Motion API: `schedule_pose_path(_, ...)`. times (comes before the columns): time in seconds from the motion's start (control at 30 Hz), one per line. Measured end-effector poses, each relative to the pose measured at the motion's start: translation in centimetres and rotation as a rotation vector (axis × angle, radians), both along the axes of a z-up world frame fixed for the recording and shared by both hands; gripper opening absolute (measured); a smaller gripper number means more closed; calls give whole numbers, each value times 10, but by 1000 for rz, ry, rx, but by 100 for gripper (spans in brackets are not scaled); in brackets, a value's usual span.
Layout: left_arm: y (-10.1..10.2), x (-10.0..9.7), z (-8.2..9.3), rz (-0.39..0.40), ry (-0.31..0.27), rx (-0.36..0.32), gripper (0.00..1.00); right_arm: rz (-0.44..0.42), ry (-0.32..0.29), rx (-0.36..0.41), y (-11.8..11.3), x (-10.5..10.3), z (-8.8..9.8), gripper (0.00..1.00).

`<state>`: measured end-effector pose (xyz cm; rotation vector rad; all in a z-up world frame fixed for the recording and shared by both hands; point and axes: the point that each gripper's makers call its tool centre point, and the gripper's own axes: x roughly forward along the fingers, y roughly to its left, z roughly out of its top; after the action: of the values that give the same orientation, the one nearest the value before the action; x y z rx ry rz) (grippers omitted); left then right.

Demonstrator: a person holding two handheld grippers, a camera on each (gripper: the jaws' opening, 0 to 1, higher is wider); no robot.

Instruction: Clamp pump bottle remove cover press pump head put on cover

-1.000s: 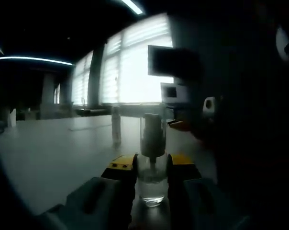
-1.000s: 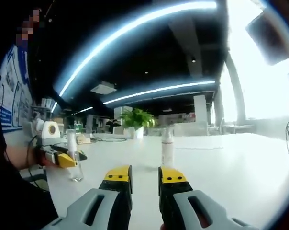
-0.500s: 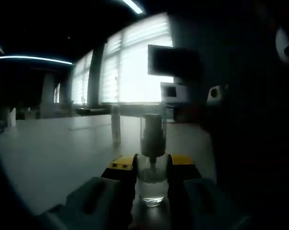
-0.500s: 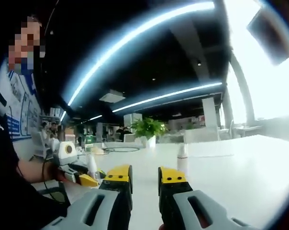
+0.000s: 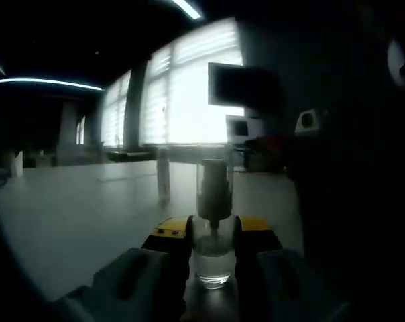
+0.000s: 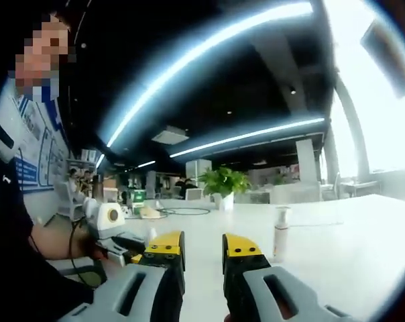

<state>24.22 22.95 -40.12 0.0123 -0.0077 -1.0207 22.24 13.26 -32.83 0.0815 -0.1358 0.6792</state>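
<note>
The left gripper (image 5: pixel 213 235) is clamping the bottle (image 5: pixel 213 258); glass-clear, likely slippery. The right gripper (image 6: pixel 202 248), narrow and empty, should be taking the cover (image 5: pixel 214 184).

Your left gripper (image 5: pixel 213 231) points level ahead, its yellow-tipped jaws closed in on something held upright between them. Your right gripper (image 6: pixel 202 249) is tilted upward, jaws a narrow gap apart with nothing between. In the right gripper view your left forearm (image 6: pixel 58 238) reaches in from the left, carrying the left gripper
</note>
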Motion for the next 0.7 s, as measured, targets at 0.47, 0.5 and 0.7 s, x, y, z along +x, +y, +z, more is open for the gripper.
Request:
schedule_pose_path(0.47, -1, -2, 0, -9, -2, -1, 16, 49, -6, -41, 28, -2, -3, 16)
schedule_pose_path(0.5, -1, -2, 0, -9, -2, -1, 16, 53, -6, -43, 29, -3, -3, 16)
schedule_pose_path(0.7, -2, -3, 0, -7, 3, -3, 16, 75, -3, -46, 41, -6, -5, 16)
